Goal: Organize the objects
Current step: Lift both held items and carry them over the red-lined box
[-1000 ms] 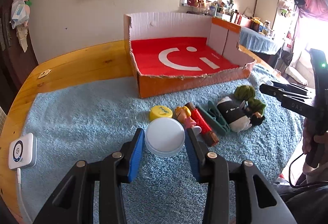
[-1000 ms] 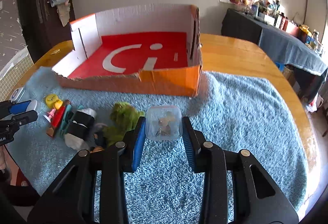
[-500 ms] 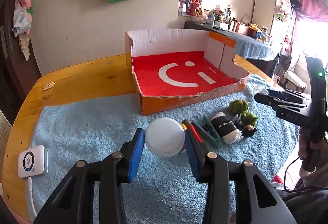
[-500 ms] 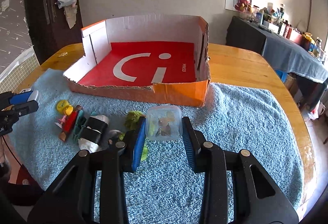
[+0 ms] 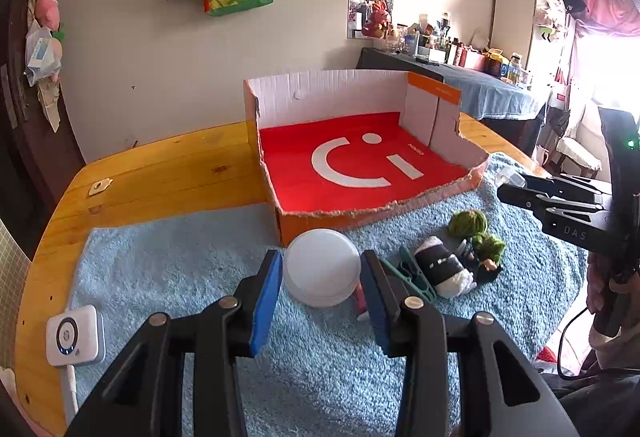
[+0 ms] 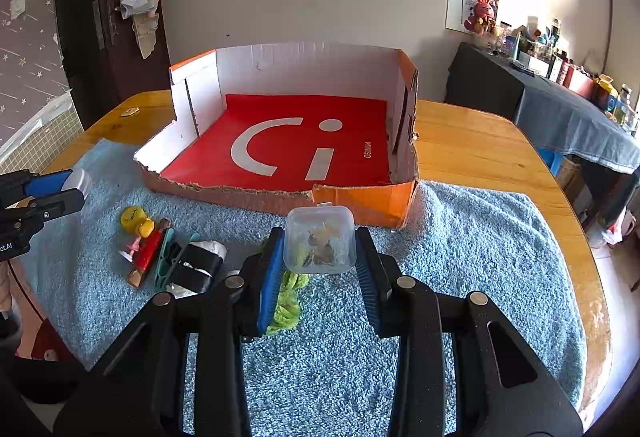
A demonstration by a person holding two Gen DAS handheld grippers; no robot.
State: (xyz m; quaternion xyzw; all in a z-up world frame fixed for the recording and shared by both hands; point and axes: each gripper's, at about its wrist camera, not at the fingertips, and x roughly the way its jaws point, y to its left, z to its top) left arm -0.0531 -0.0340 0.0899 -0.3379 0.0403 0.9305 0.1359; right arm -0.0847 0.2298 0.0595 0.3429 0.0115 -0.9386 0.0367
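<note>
My left gripper [image 5: 321,275] is shut on a round white jar [image 5: 321,267], held above the blue towel [image 5: 180,269] in front of the cardboard box [image 5: 360,221]. My right gripper [image 6: 319,257] is shut on a small clear plastic case [image 6: 319,245] with brownish bits inside, also lifted, near the box [image 6: 360,201] front wall. The box has a red floor with a white logo and nothing in it. On the towel lie a yellow cap [image 6: 132,216], a red stick toy [image 6: 148,251], a teal clip [image 6: 166,257], a black-and-white roll [image 6: 200,265] and green yarn [image 6: 286,303].
A white device [image 5: 75,335] with a cable lies on the wooden table [image 5: 160,177] at the left edge. A person's hand [image 5: 608,277] holds the right gripper's handle. A cluttered side table [image 6: 580,117] stands to the right, bags hang on the wall.
Both grippers have risen with their loads; the box and towel items sit lower and farther in both views. The white jar now covers the yellow cap in the left wrist view.
</note>
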